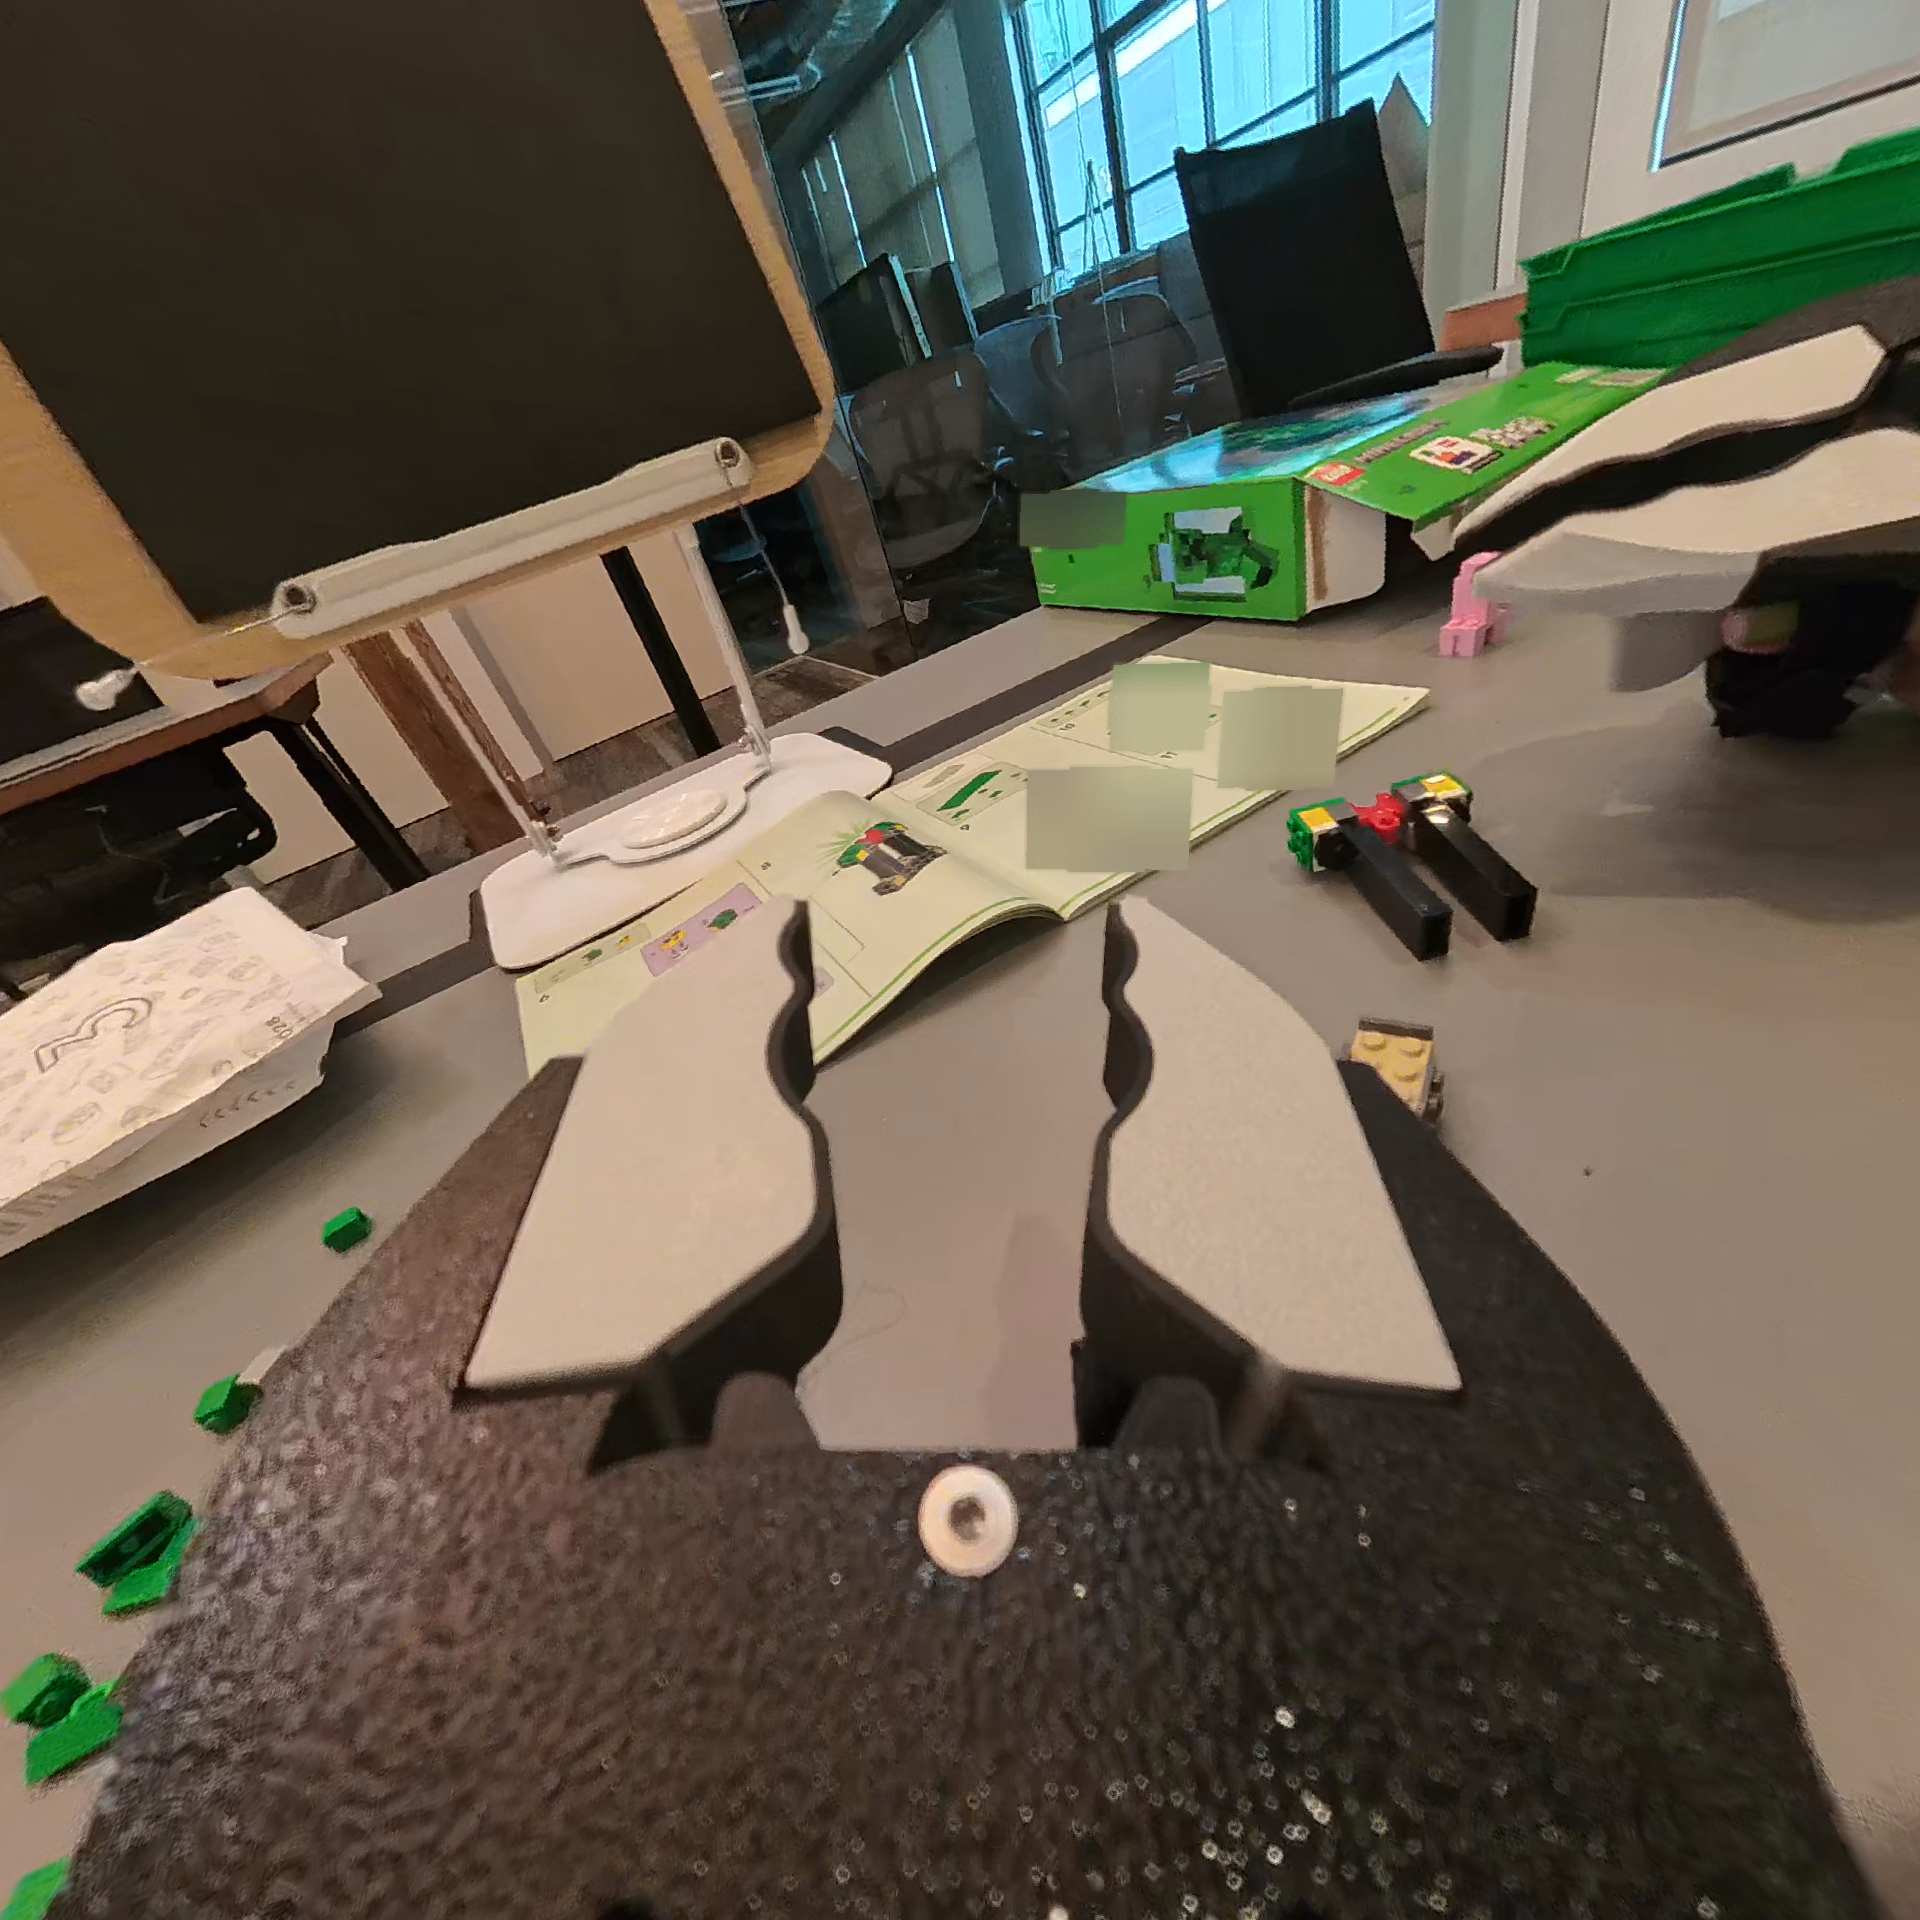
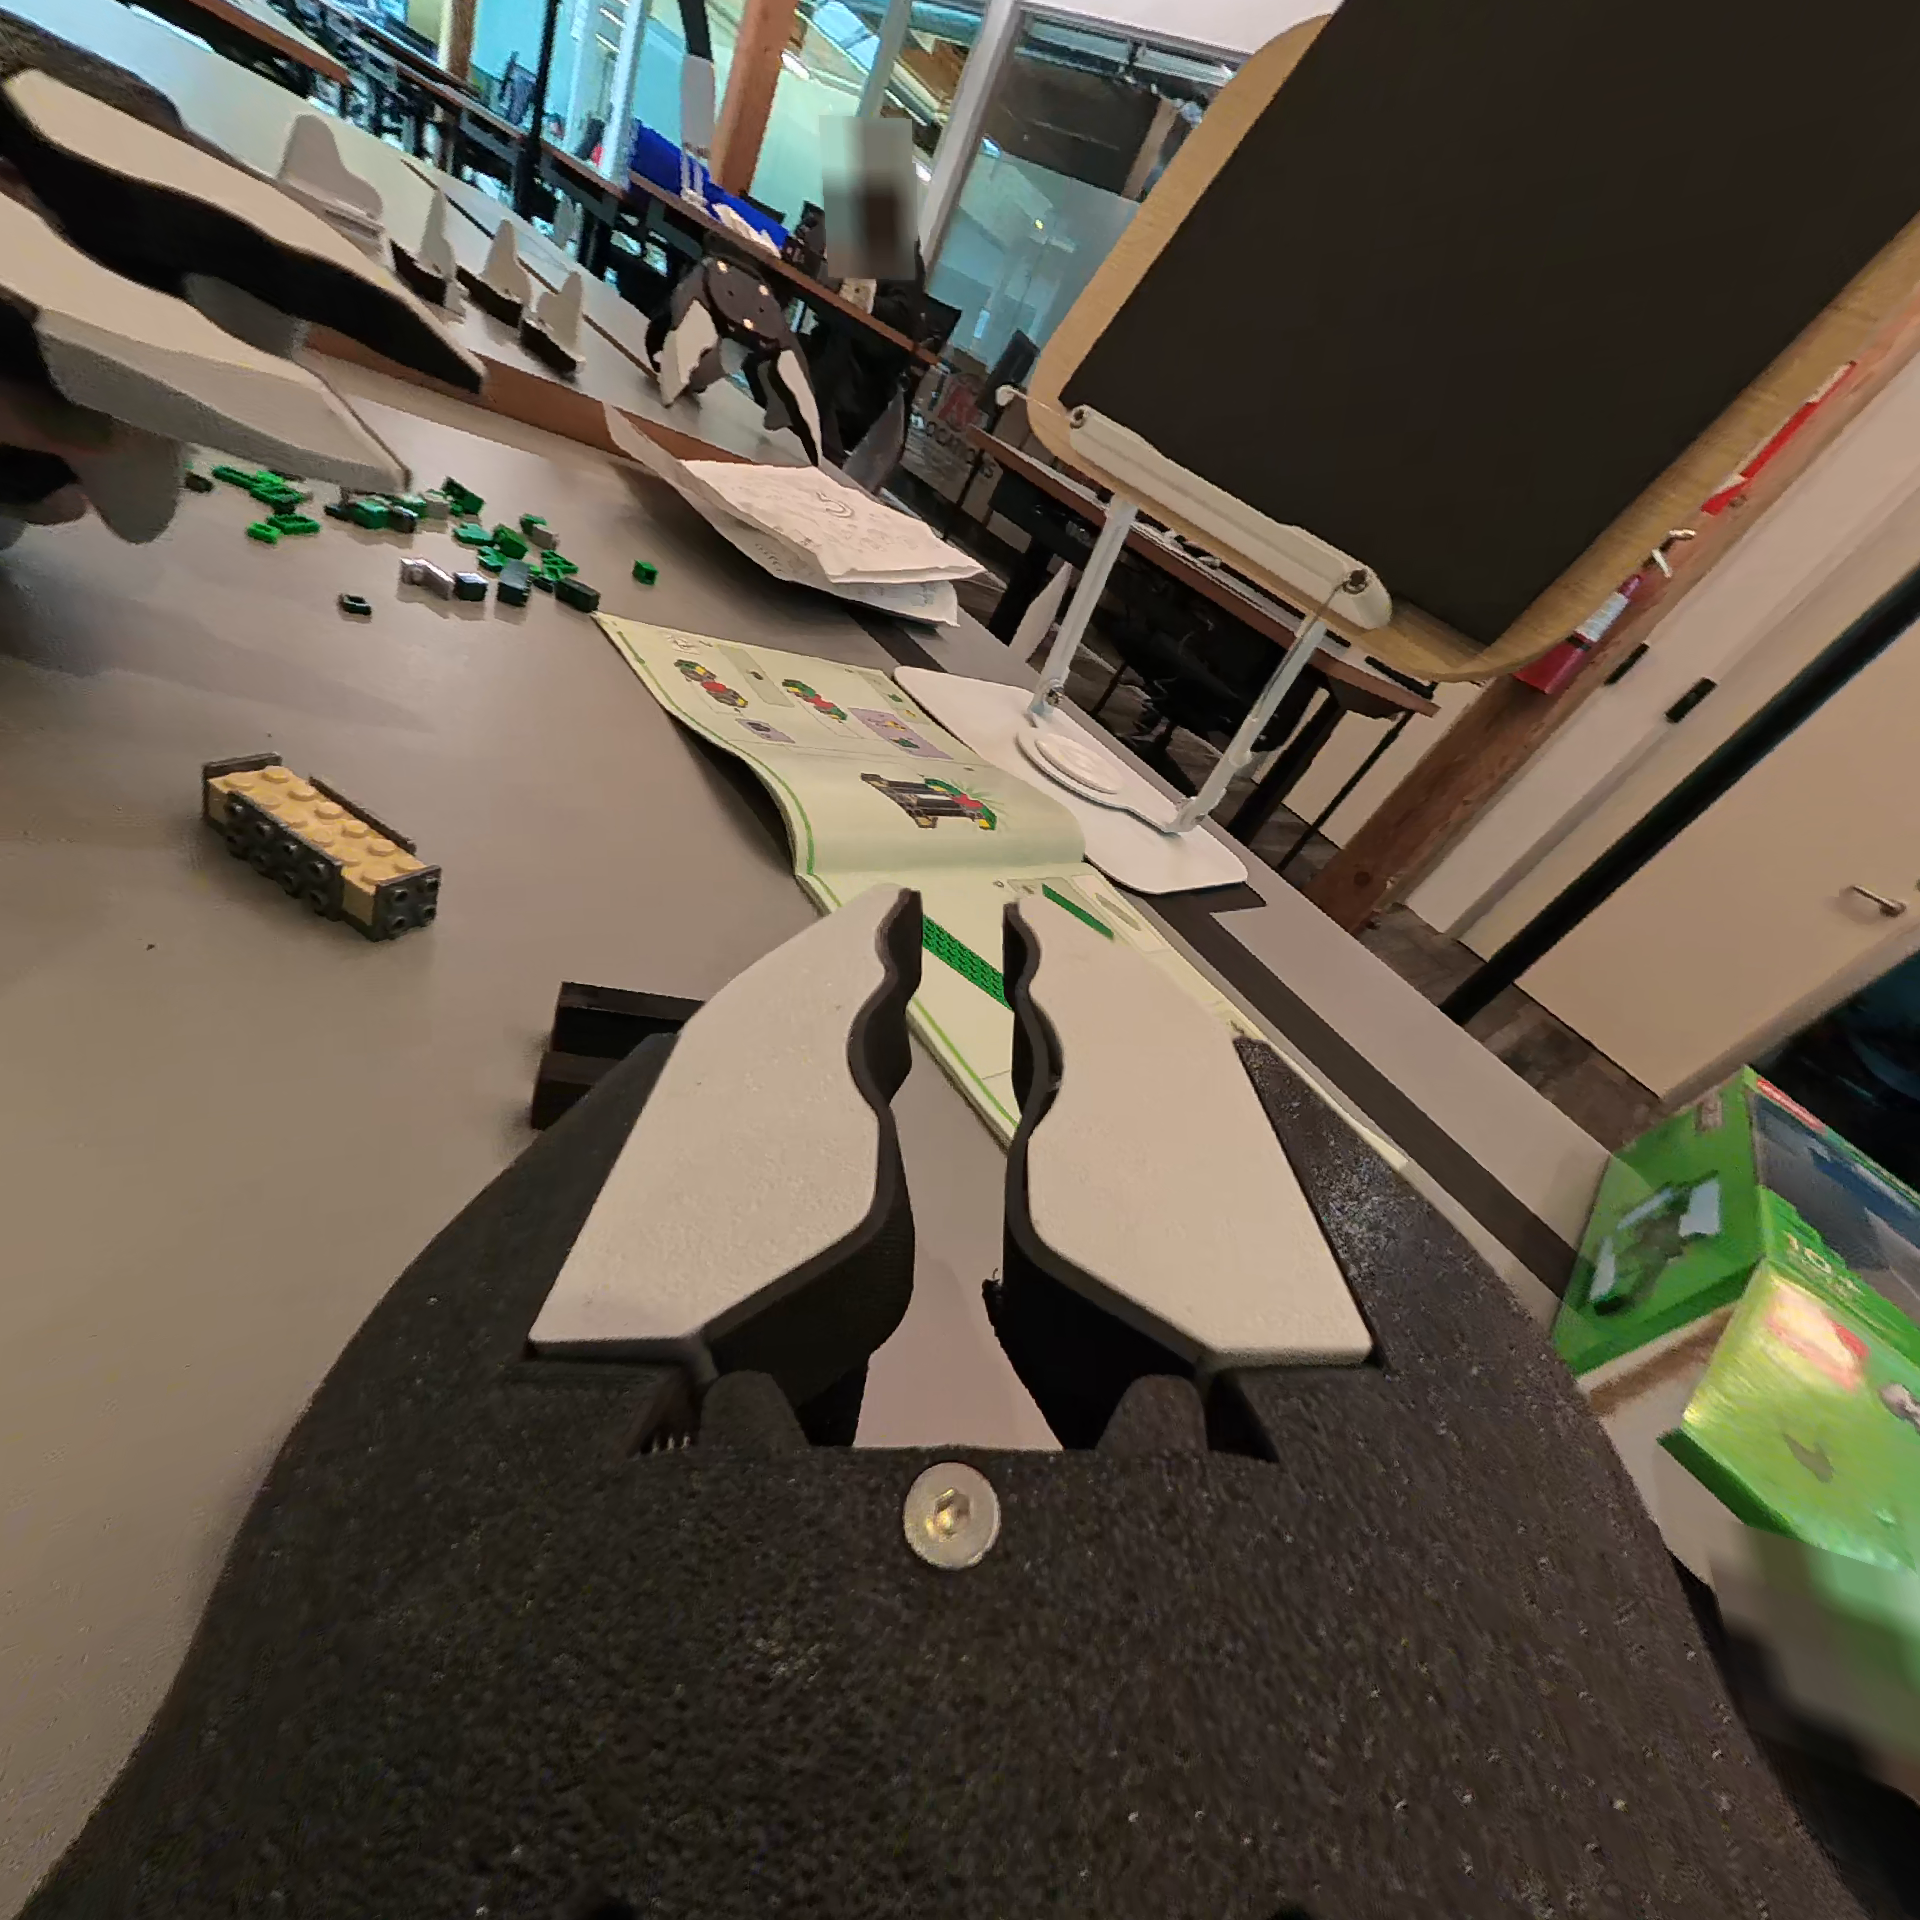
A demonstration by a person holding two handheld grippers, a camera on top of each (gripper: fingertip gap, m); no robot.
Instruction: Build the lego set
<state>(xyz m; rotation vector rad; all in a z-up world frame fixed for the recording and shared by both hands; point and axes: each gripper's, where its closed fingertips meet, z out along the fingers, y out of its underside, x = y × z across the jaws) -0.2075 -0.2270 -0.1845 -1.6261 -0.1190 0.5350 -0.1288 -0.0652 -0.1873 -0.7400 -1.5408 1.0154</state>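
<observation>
Two empty grippers, left gripper point(image 1: 956, 935) wide, right gripper point(image 2: 963, 920) narrow, above one booklet point(image 1: 935, 842).

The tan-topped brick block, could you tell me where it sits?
In the right wrist view the tan-topped brick block lies on the grey table, left of the open booklet.

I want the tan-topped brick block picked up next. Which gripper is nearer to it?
Left, probably. The left gripper has the tan-topped brick block right beside its finger; the right gripper sits farther off.

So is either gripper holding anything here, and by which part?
Nothing is held. The left gripper and right gripper both have open, empty jaws above the table.
</observation>
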